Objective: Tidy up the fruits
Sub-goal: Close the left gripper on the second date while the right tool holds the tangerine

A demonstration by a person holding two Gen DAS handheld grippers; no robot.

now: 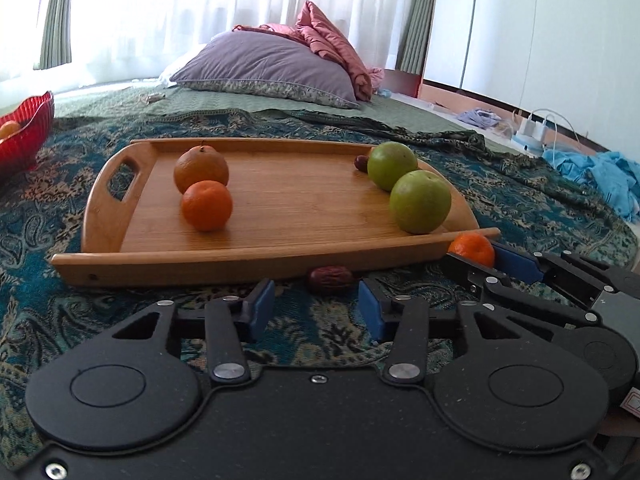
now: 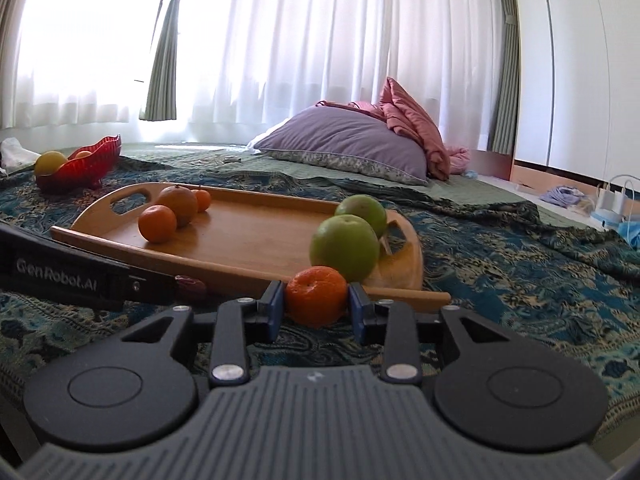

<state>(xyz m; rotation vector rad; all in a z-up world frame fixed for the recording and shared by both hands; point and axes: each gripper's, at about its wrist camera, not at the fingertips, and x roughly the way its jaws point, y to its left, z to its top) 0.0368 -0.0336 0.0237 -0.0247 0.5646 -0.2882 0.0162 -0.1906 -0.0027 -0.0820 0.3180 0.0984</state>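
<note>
While most of the fruit already sits sorted on the wooden tray [image 1: 100, 216], oranges at one end and green apples [image 1: 420, 202] at the other, two pieces are left on the bed. Right tongs [image 2: 316, 306] are clamped on a small mandarin [image 2: 316, 294] by the tray's edge; left tongs [image 1: 316, 310] are apart, a red date [image 1: 330, 280] just ahead, not gripped yet

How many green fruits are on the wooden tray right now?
2. Both sit at the tray's right end, close together: one green fruit nearer the front rim, the other green fruit just behind it. Neither view shows any more.
</note>
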